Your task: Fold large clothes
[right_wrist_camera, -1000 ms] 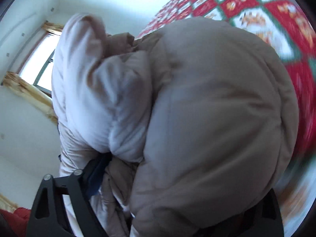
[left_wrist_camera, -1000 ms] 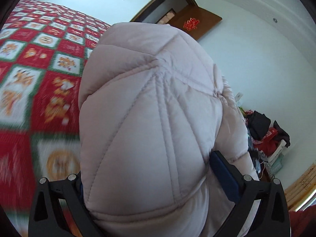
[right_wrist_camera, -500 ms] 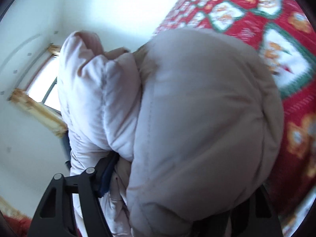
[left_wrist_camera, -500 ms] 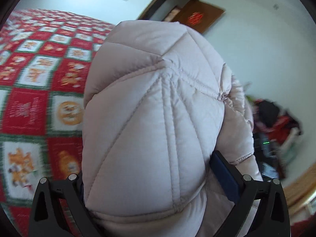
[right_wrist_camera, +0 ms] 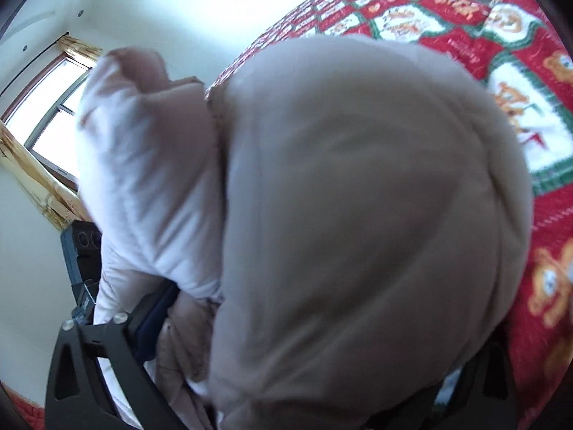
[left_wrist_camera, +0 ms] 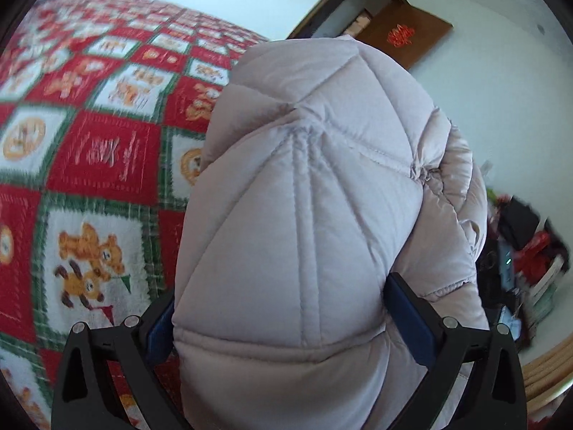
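Both grippers still clamp the puffy jacket (left_wrist_camera: 304, 215), swung further over the bedspread (left_wrist_camera: 89, 150).

A home bedroom: a bed under a red, green and white teddy-bear blanket (left_wrist_camera: 100, 165) fills the view from 9 to 11 o'clock, a brown wooden door (left_wrist_camera: 408, 36) with a red paper ornament stands at 1 o'clock, and a curtained window (right_wrist_camera: 53, 118) lights the white walls

right claw (right_wrist_camera: 304, 326) tips buried in jacket (right_wrist_camera: 358, 215), bedspread (right_wrist_camera: 544, 286) blurred
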`<act>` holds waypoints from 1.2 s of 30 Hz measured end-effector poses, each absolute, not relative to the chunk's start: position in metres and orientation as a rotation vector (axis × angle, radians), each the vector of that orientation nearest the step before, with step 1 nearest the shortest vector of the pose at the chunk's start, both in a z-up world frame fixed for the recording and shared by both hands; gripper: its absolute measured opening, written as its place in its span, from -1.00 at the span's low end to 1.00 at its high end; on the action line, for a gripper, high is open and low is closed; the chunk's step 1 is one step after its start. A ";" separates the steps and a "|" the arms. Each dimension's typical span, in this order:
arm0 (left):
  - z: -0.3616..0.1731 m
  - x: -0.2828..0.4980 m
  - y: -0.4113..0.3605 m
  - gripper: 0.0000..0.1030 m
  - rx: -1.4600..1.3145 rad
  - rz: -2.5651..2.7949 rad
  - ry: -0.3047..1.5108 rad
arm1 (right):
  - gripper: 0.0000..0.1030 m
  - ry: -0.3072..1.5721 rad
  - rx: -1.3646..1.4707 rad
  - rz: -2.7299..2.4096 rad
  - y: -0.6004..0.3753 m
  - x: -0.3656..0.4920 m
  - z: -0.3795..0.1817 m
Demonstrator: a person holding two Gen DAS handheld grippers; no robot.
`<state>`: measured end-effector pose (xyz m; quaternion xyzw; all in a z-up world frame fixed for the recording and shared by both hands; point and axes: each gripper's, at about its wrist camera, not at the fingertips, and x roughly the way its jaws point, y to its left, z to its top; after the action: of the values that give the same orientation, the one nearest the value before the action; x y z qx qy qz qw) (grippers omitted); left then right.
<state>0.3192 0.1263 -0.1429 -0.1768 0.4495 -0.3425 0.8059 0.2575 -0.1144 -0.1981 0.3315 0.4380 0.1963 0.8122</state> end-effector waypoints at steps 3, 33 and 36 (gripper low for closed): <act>-0.148 0.318 0.123 0.96 -0.397 -0.745 0.957 | 1.00 0.943 0.688 0.425 -0.115 0.260 -0.201; 0.012 0.281 -0.068 0.86 -0.331 -1.383 0.714 | 0.22 0.401 0.589 0.216 -0.235 0.079 0.015; -0.009 0.289 -0.121 0.86 -0.247 -1.355 0.771 | 0.22 0.418 0.657 0.139 -0.278 0.086 -0.015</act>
<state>0.2886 -0.1210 -0.0093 -0.1109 0.3468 -0.6093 0.7044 0.0863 -0.2782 -0.0151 0.3200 0.2034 0.0675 0.9229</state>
